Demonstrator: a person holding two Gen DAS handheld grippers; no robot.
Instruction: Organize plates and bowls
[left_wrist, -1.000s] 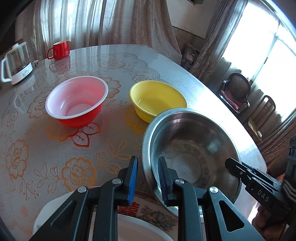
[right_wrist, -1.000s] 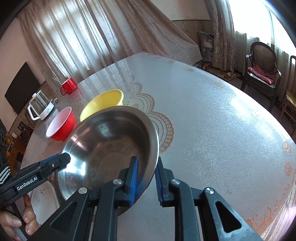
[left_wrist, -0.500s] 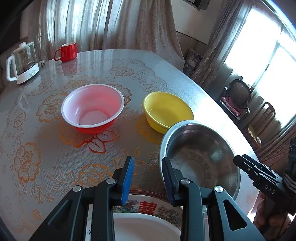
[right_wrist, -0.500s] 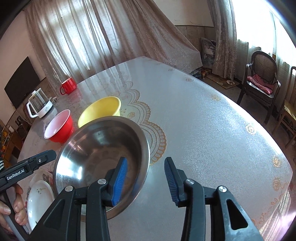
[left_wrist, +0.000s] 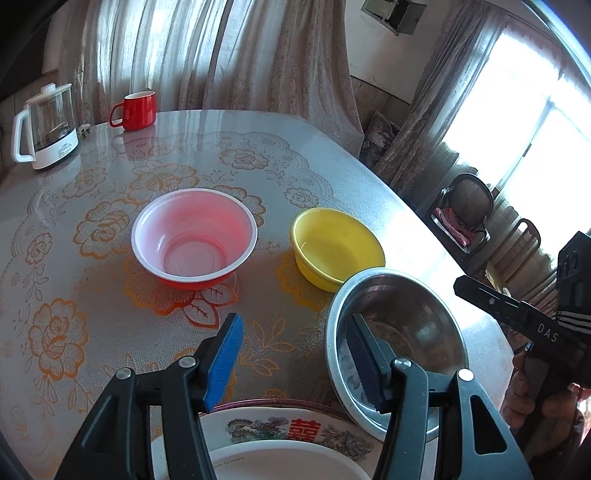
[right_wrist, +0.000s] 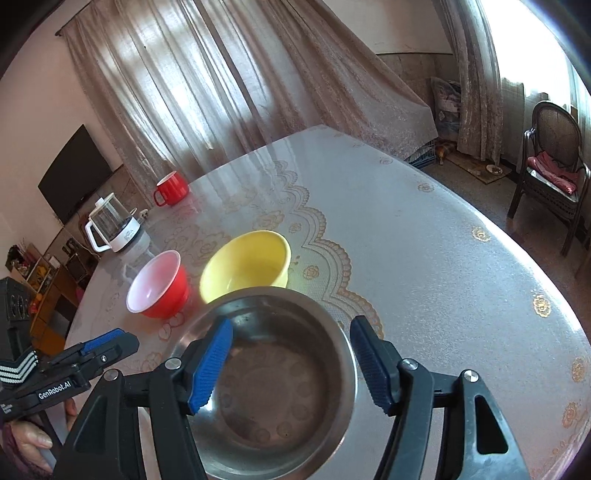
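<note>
Right wrist view: right gripper jaws spread wide, holding nothing, over the steel bowl, which sits free on the counter, prob. parked beside the decorated plate for stacking. Left gripper jaws also apart, empty. Yellow bowl & red bowl lie ahead, well apart; kettle, mug far off, no obstruction.

Both wrist views near, angled down, sharing steel bowl
</note>
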